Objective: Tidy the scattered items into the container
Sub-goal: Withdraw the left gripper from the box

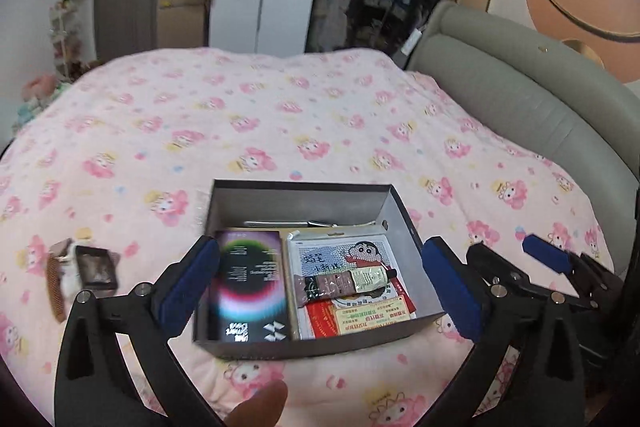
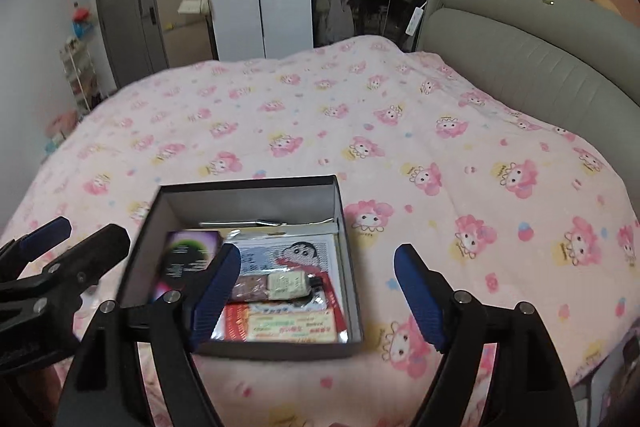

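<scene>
Both your grippers hang wide open and empty above the grey box (image 1: 224, 199), which already holds a dark booklet, a tube and packets. The wooden comb (image 1: 56, 283) and the small dark case (image 1: 96, 267) beside it lie outside on the pink bedspread (image 1: 280, 115), left of the box. They lie nearest your left gripper (image 1: 320, 283), off its left finger; the comb's long axis runs roughly toward you, judged through blur. Your right gripper (image 2: 316, 291) is farther off.
</scene>
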### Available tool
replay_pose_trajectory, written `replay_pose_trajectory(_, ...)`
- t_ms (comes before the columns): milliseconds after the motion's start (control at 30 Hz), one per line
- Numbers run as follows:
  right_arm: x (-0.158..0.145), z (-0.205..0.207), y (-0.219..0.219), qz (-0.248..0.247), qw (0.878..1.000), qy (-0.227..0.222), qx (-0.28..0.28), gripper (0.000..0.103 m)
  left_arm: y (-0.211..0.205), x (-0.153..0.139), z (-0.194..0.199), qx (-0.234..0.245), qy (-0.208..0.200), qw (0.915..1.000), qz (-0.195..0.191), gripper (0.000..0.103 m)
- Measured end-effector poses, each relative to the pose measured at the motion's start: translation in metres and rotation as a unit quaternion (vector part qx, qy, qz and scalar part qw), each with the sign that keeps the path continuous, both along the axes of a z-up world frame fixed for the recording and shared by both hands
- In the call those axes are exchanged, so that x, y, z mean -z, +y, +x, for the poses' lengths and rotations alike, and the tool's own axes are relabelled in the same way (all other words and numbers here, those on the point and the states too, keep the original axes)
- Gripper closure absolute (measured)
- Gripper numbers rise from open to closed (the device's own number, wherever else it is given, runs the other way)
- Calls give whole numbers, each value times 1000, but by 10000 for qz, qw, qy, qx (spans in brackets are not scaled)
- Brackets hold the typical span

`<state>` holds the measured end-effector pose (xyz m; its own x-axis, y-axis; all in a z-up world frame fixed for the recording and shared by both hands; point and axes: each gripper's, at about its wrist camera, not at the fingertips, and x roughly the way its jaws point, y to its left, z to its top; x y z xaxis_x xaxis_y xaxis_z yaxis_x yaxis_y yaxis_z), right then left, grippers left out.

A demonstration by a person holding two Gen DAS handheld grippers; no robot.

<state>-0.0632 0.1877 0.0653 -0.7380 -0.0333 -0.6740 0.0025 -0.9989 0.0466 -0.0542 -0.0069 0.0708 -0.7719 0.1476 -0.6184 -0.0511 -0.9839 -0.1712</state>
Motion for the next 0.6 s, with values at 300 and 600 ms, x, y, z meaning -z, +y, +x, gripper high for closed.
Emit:
replay_pose_trajectory(300, 9, 46, -1, -189, 9998, 0, 7, 25, 2, 3, 52, -175, 52, 9994, -290, 1)
replay_pose_trajectory(600, 10, 58, -3, -69, 9999, 89, 54, 25, 6, 12, 67, -156, 6, 9989, -451, 1)
